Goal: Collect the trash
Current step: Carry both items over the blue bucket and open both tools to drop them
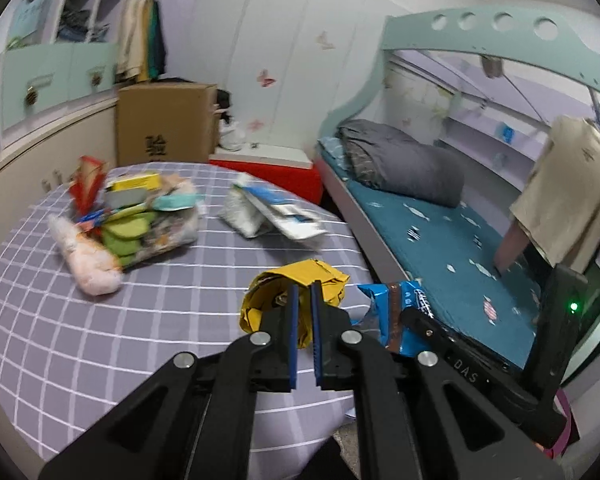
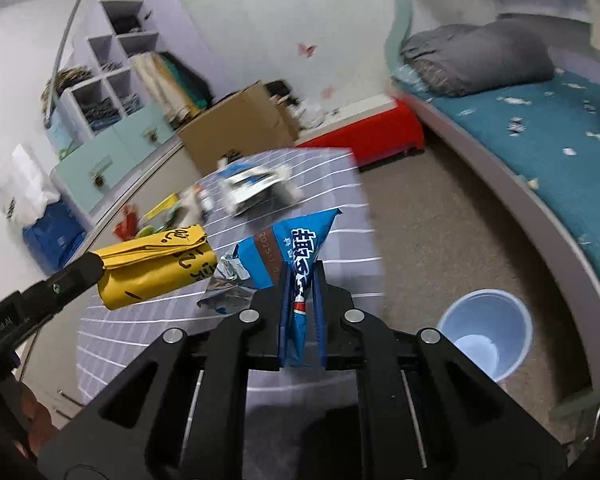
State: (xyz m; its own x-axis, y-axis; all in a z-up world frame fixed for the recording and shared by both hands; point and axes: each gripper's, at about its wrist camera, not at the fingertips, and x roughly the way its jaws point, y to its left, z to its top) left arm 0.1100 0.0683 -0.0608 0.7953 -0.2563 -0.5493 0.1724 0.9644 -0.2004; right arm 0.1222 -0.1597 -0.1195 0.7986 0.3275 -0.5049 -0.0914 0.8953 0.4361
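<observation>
Left tongs [image 1: 305, 292] clamped on a crumpled yellow wrapper [image 1: 296, 280], held above the checked desk [image 1: 140, 320]. Right tongs [image 2: 301, 276] clamped on a blue wrapper [image 2: 300, 248]; a pale blue bin [image 2: 485, 332] stands on the floor beside the desk.

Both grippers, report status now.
Left gripper shut on yellow wrapper. Right gripper shut on blue wrapper. Blue bin on floor at right, open, nothing blocking. More trash on table.
</observation>
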